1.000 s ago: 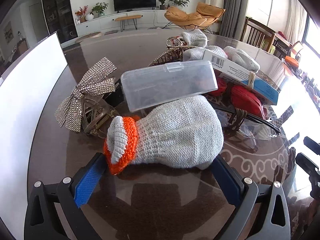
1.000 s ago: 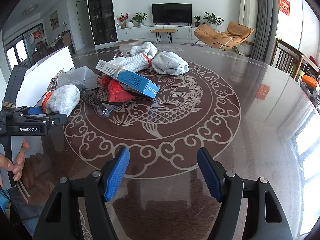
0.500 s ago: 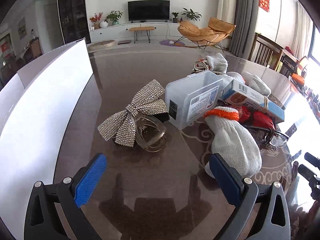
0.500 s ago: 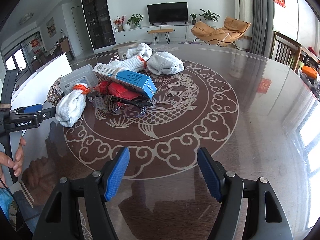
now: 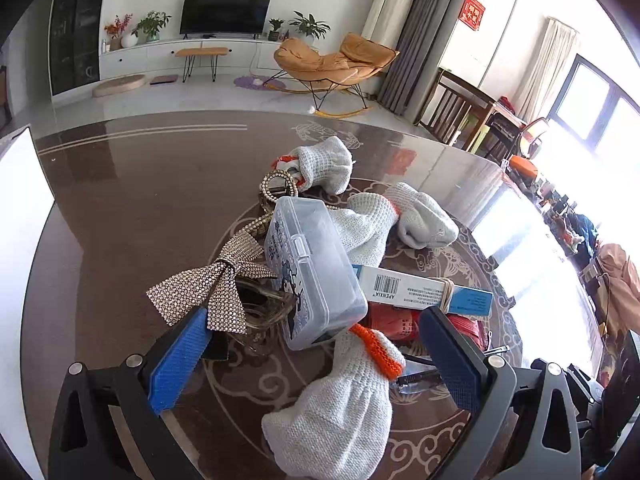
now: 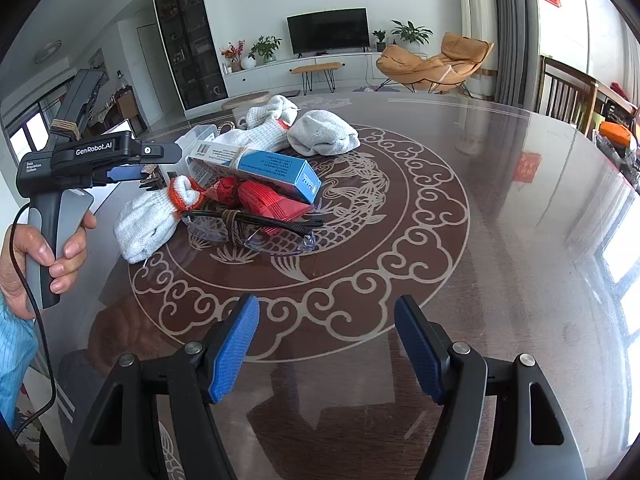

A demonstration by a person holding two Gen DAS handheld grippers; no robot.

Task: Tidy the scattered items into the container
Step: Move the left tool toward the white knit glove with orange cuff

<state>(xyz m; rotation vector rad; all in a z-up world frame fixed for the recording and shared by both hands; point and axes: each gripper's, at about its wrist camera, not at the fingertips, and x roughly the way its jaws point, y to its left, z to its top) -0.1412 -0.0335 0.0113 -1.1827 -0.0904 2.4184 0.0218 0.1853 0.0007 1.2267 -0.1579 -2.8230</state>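
Hovering with left gripper (image 5: 316, 364) fingers spread wide and empty over the glove (image 5: 340, 412) lying on the tabletop (image 5: 120, 208) (right gripper (image 6: 326, 350) likewise gaping, idle), risking snagging the glasses (image 6: 256, 232) alongside.

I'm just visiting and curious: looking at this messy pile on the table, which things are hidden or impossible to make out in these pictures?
- White storage container: left wrist view, cut off by the left edge; its inside is unseen.
- Red plastic packet: both views, mostly under the blue and white carton; its print is unreadable.
- Clear safety glasses: left wrist view, largely behind the left gripper finger.
- Clear plastic lidded box: contents too hazy to tell.
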